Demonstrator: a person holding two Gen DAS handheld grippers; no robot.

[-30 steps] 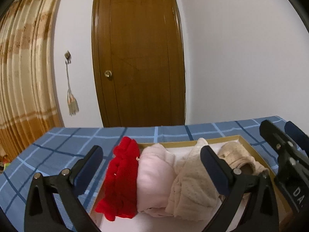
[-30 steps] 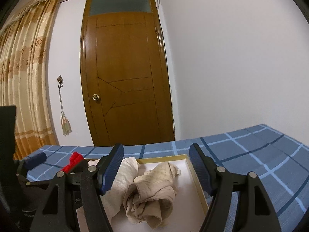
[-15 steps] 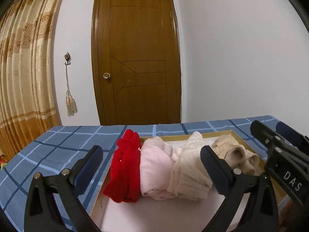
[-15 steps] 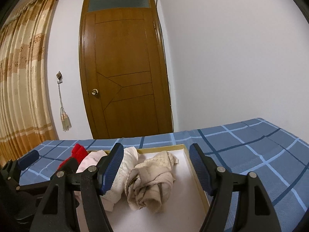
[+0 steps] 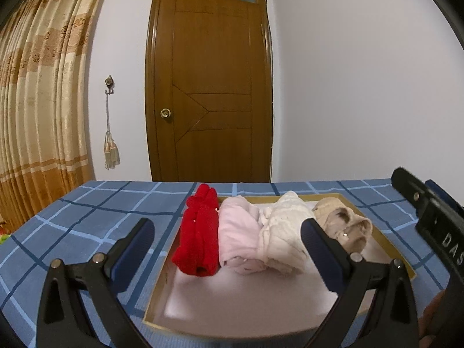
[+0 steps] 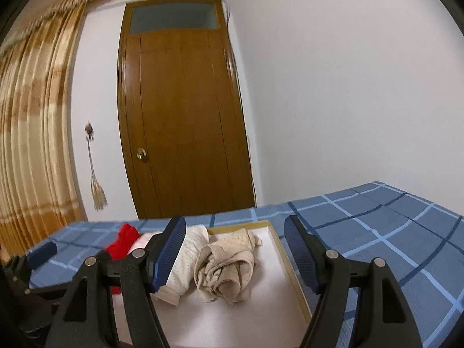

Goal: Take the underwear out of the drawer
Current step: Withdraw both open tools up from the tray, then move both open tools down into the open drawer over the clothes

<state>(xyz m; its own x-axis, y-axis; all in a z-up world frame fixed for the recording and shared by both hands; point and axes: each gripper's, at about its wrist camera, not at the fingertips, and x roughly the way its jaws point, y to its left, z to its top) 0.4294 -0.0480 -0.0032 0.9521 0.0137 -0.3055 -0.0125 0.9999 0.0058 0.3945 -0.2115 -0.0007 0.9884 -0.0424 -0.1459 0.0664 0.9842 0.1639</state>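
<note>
Your left gripper (image 5: 226, 240) is wide open and holds nothing, in front of the shallow wooden drawer with a white bottom (image 5: 388, 243) that lies on the blue checked bed cover (image 5: 95, 217), and your right gripper (image 6: 235, 246) is also wide open and empty above the drawer's right part. Inside, in one row side by side, you have the red rolled underwear (image 5: 200, 240), the pale pink folded underwear (image 5: 237, 237), the cream knitted underwear (image 5: 282, 235) and the beige crumpled underwear (image 5: 345, 226). From the right wrist the left finger hides most of the pink piece and part of the cream one, and this view is a little blurred.
</note>
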